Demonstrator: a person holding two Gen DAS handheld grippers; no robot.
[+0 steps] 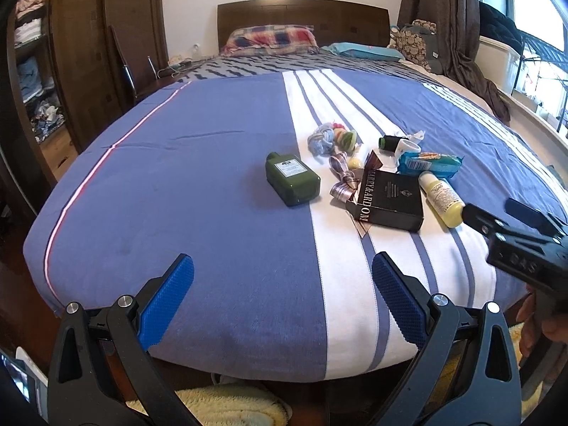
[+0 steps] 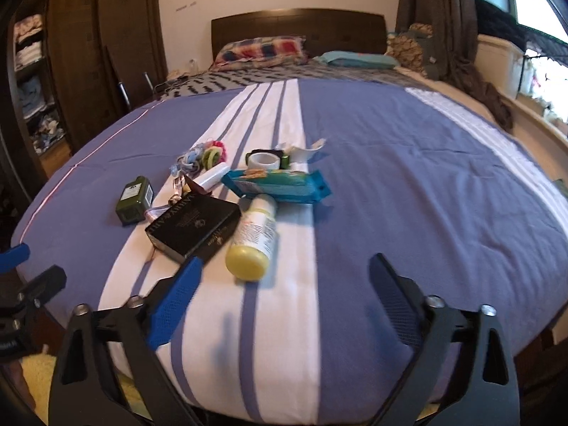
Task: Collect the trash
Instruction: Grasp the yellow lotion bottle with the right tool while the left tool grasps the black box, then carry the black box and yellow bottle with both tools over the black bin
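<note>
**Two open grippers above a bed strewn with small items**

We hold the left gripper over the foot edge of a bed covered in a blue spread with a white striped band. Its blue-padded fingers stand wide apart and hold nothing. Our right gripper hovers over the same foot edge, farther toward the bed's right side, jaws also spread wide and empty.

The clutter lies on the white band, roughly midway between the foot edge and the middle of the bed. A green bottle lies flat on the blue cloth just left of the band. Beside it we see a black box with gold lettering, resting partly on a shiny crumpled wrapper. A yellow bottle lies just right of the box, its base toward the foot edge, directly ahead of the right gripper. Behind it lies a blue wipes packet, touching the bottle's cap end. Farther toward the headboard sit a roll of tape, a small dark bottle on its side, and a bunch of colourful hair ties.
</note>
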